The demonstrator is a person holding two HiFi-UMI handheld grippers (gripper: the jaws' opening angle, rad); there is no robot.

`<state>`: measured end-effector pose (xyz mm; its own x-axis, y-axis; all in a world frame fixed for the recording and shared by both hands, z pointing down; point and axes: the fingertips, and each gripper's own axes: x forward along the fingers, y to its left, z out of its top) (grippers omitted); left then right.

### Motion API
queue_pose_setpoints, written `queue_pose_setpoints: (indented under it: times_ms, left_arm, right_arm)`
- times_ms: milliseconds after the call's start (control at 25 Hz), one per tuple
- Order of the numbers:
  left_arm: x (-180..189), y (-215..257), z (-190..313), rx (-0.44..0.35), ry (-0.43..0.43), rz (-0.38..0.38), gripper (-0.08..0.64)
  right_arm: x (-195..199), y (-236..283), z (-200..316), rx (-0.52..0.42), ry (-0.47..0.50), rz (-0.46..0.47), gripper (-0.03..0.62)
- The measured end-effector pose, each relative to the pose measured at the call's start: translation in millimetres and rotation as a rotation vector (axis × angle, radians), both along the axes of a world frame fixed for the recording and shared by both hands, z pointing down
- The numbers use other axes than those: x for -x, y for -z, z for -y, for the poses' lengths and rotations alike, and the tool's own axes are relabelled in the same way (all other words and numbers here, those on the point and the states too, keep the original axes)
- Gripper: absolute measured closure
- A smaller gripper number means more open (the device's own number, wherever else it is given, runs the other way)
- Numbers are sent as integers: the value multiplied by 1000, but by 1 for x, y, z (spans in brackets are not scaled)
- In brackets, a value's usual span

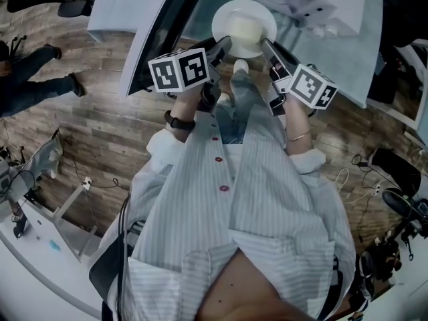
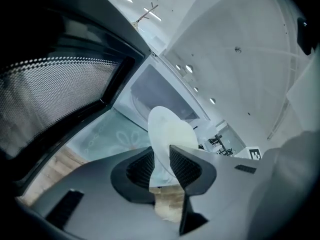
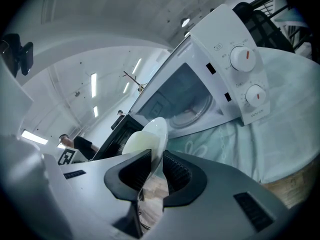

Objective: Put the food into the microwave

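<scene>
White plate (image 1: 244, 27) of pale food, gripped at opposite rims: left gripper (image 1: 225, 43) and right gripper (image 1: 265, 44) both angled down, jaws part-closed. Microwave (image 3: 245, 84) stands open just beyond; door (image 1: 160, 39) swung left.

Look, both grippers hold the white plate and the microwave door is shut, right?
No, the microwave door is open, swung out wide, as the head view shows. The left gripper and right gripper do hold the white plate.
</scene>
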<state>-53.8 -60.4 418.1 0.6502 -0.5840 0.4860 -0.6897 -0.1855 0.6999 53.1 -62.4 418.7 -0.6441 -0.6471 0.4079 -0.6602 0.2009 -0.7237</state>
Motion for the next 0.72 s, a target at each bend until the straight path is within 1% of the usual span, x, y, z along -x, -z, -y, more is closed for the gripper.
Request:
queue_pose_setpoints:
  times_ms: [280,440,720]
  left_arm:
    - [-16,2,45,-1,16,8,469]
    - [-29,-4,64,9,27,10,469]
    - [-42,-10,89,12,72,16,469]
  right_arm:
    - [-16,1,47,-4,21,3,505]
    - [-28,-4,68,4,36,0,505]
    - [-41,-11,96,11,85,-1,503]
